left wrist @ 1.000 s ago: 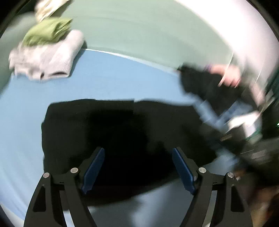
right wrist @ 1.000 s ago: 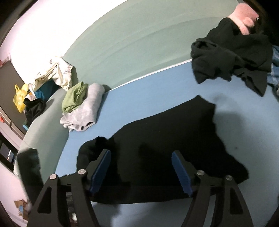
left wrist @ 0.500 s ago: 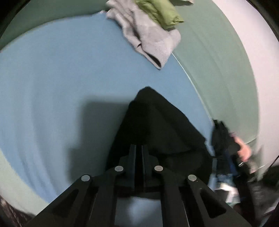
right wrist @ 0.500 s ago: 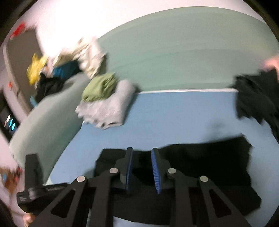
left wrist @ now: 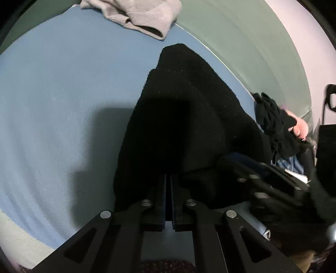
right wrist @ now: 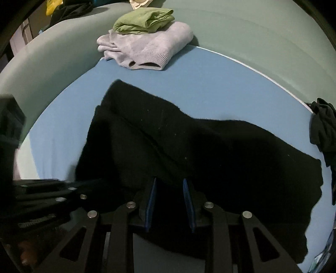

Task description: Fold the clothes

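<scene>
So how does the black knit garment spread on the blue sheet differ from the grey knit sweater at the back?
The black knit garment lies spread across the blue sheet, only partly folded; the grey knit sweater is a compact folded bundle. The black one is bare on top; the grey one carries a folded green garment. The black one looks larger. Both are knitted.
</scene>
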Demonstrator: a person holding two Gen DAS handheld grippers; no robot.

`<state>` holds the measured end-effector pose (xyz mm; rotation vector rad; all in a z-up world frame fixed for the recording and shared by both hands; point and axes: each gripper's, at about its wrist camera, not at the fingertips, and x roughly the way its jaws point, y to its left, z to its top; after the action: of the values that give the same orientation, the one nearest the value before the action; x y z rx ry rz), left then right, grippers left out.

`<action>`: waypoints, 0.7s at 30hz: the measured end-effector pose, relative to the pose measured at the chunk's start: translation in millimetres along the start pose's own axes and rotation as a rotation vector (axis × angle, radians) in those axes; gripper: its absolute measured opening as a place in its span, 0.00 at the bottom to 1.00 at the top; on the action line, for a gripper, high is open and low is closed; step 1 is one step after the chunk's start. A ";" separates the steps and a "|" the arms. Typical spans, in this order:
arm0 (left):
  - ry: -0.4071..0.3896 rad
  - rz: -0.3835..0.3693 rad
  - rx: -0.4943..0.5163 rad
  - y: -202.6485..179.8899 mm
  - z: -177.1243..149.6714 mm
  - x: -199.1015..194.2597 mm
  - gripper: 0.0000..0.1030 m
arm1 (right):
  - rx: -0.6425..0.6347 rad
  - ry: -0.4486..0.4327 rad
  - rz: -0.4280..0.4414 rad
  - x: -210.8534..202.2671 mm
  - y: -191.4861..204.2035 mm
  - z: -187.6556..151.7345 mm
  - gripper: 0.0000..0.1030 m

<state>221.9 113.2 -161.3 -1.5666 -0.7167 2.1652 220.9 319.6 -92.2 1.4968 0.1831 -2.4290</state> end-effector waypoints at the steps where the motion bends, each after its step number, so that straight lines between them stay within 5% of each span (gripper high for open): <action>1: 0.011 -0.038 -0.044 7.2 4.6 0.8 0.05 | 0.006 -0.016 0.035 -9.7 1.7 5.7 0.31; 6: 0.037 -0.153 -0.183 29.7 5.8 4.9 0.03 | -0.018 -0.097 0.091 -20.1 25.8 43.2 0.35; 9: 0.023 -0.127 -0.157 22.7 4.5 4.9 0.03 | -0.011 -0.057 0.077 11.1 40.7 65.2 0.35; 14: 0.017 -0.126 -0.145 19.8 4.3 9.7 0.03 | 0.007 0.001 -0.107 70.4 44.0 88.4 0.31; 17: 0.011 -0.134 -0.135 16.9 5.2 11.5 0.03 | 0.086 -0.029 -0.035 75.1 22.2 99.4 0.34; 21: -0.002 -0.123 -0.120 8.9 7.0 13.7 0.03 | 0.261 -0.145 0.098 23.0 -22.8 88.3 0.39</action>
<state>211.0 112.6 -175.3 -1.5355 -0.9341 2.0687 128.8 315.0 -73.4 1.3830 -0.2402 -2.5444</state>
